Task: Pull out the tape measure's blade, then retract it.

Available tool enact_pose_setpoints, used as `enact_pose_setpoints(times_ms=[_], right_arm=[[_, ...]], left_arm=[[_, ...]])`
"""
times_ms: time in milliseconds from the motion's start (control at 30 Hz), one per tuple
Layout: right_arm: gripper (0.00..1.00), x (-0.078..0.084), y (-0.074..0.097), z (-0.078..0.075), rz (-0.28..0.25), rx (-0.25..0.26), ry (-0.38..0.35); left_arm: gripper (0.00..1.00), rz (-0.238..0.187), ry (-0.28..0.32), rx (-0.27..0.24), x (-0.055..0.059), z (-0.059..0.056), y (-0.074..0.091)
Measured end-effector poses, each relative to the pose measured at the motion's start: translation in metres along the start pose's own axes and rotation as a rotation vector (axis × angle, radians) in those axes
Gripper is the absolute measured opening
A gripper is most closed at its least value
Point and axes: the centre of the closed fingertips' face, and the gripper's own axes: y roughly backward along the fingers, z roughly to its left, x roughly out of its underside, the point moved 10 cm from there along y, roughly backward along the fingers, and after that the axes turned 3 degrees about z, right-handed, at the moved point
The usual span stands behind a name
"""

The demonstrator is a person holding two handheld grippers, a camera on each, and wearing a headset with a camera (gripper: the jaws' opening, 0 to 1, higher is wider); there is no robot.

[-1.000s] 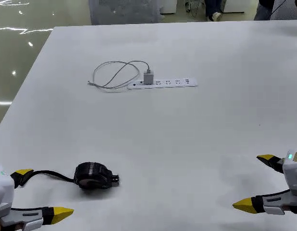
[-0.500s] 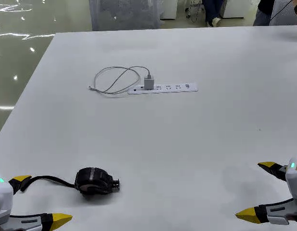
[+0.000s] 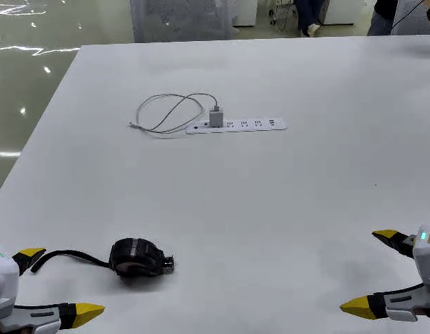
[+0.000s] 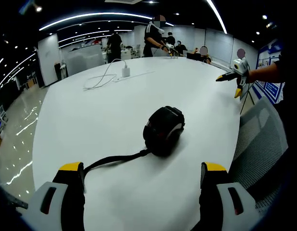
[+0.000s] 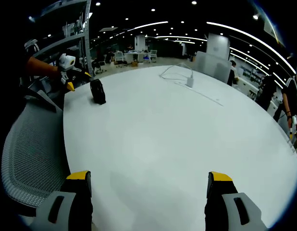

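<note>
At 7 o'clock on the white table (image 3: 284,195), the left yellow-tipped gripper (image 3: 58,284) is held spread, with nothing between its jaws. One black round tape measure (image 3: 137,257) is seen just beside it, its long axis laid from 9 to 3 o'clock, its black strap (image 3: 69,255) trailed toward 9 and its blade end pointed toward 3. One white power strip (image 3: 243,124) is seen at 12. At 5 o'clock the right yellow-tipped gripper (image 3: 370,270) is likewise held spread and empty.

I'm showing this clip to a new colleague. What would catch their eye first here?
The black tape measure lies at the near left of the white table, its strap trailing toward the open left gripper. Farther back is a white power strip with a looped cable. The open right gripper is at near right.
</note>
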Motion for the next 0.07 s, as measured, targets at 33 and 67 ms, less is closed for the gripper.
enact_pose_setpoints(times_ms=[33, 67], right_arm=[[0.99, -0.0003, -0.0004, -0.0003, 0.001, -0.001, 0.002], [0.99, -0.0004, -0.0004, -0.0001, 0.002, -0.001, 0.003]], left_arm=[[0.99, 0.001, -0.001, -0.001, 0.0005, 0.0002, 0.0002], [0.99, 0.002, -0.002, -0.003, 0.0008, 0.0003, 0.0003]])
